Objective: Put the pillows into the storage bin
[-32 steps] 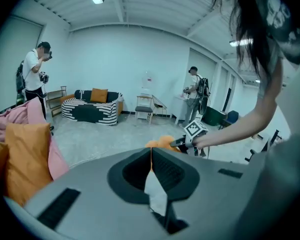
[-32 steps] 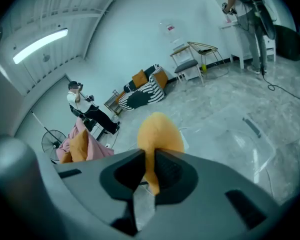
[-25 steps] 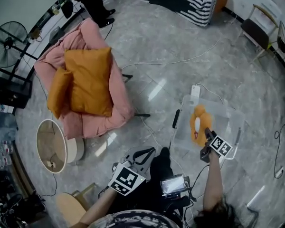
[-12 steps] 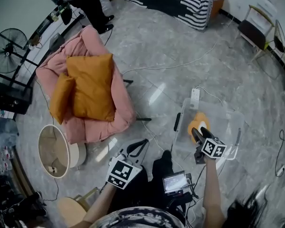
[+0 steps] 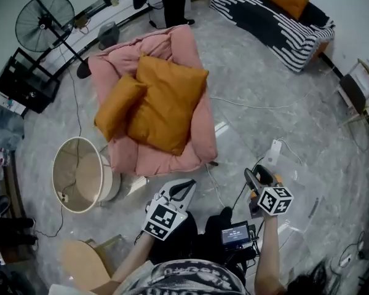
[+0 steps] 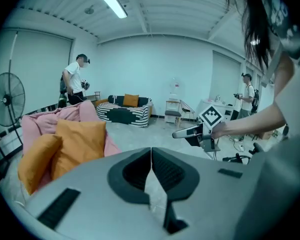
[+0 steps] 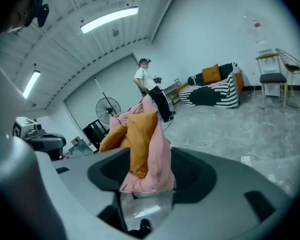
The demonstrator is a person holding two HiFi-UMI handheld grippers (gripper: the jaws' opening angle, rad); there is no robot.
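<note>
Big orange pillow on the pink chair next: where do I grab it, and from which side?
I'd pinch the big orange pillow at its near corner, coming in from the pink chair's front. It lies on top and that corner points toward you uncovered, while its other side rests against the smaller pillow.

Storage bin (image 5: 310,211) blurred, partly behind right claw (image 5: 253,176); chair (image 5: 355,86) cut off by right edge.

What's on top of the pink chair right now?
Two orange pillows: a large pillow lying across the seat of the pink chair, and a small pillow touching it on the head view's left. The seat beneath them is covered, so anything under them can't be seen.
</note>
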